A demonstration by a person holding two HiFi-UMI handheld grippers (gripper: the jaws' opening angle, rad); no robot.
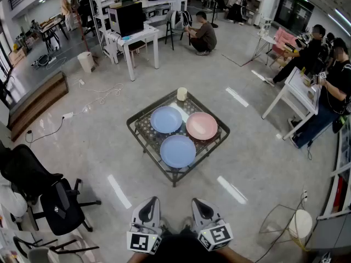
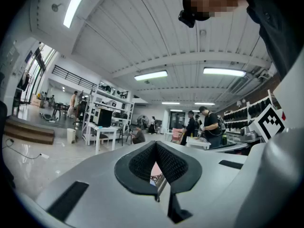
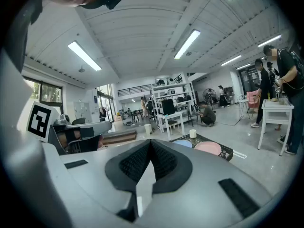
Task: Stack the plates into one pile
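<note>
So, stage: not started, by the look of it. All three plates lie single and nothing is stacked.
left gripper (image 1: 149, 201): jaws pressed together with nothing between them, held low and close to the body, well short of the bench (image 1: 141, 129).
right gripper (image 1: 199, 203): same, jaws pressed together and empty, just beside the left one.
why held so: reads as a rest pose. Both point forward toward the bench, and neither is near a plate.
bench: low mesh-top frame on the floor (image 1: 258, 163), ahead of the person and well apart from both grippers.
far blue plate (image 1: 166, 119): flat on the bench, left rear of the group.
pink plate (image 1: 202, 125): flat, right of the far blue plate, rims close. I can't tell if they touch.
near blue plate (image 1: 177, 150): flat, nearest the person, in front of the other two.
why laid so: a loose triangle with no overlap, so each rim looks free to pinch from the edge.
plate contents: nothing on any of the three.
cup (image 1: 182, 93): pale, upright on the far corner of the bench, behind the plates and clear of them. Contents not visible.
likely base: my guess is either rear plate stays put and the near blue plate goes on first, since it's the shortest reach.
risk: shallow rims and a mesh top, so a pinch could slide a plate instead of lifting it.
</note>
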